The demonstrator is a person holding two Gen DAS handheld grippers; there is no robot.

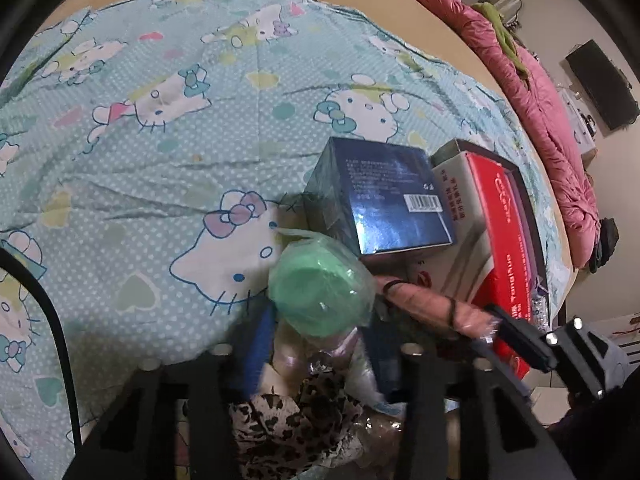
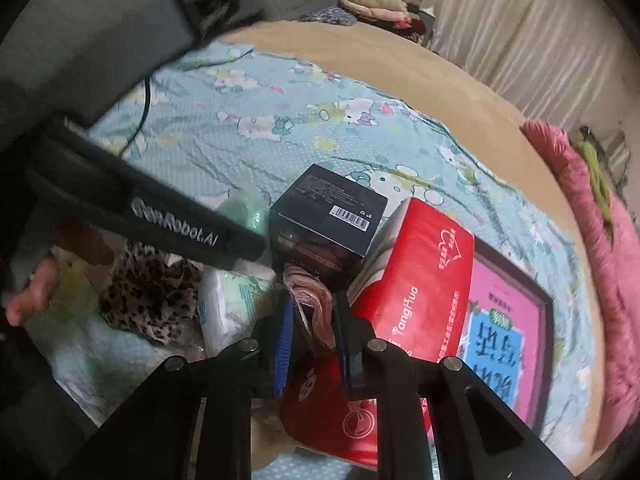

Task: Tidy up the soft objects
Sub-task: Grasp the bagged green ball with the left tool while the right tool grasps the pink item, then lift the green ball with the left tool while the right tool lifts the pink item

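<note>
Left wrist view: a cartoon-cat sheet point(image 1: 160, 140) covers the bed; a pink quilt point(image 1: 532, 92) lies along its far edge. The left gripper point(image 1: 316, 344) is part-closed around a green wrapped roll point(image 1: 320, 284); contact unclear.

Right wrist view: the right gripper point(image 2: 310, 320) is clenched on a pinkish packet point(image 2: 316, 296) beside a red box point(image 2: 416, 280).

The right gripper point(image 2: 312, 320) pinches a pink plastic-wrapped packet point(image 2: 312, 300). A red cardboard box point(image 2: 416, 280) sits just right of it, a dark glossy box point(image 2: 328, 208) beyond.

The light is soft and a bit dim — edges bend round and go dark, the blue box point(image 1: 384, 196) shines, near things look blurry.
</note>
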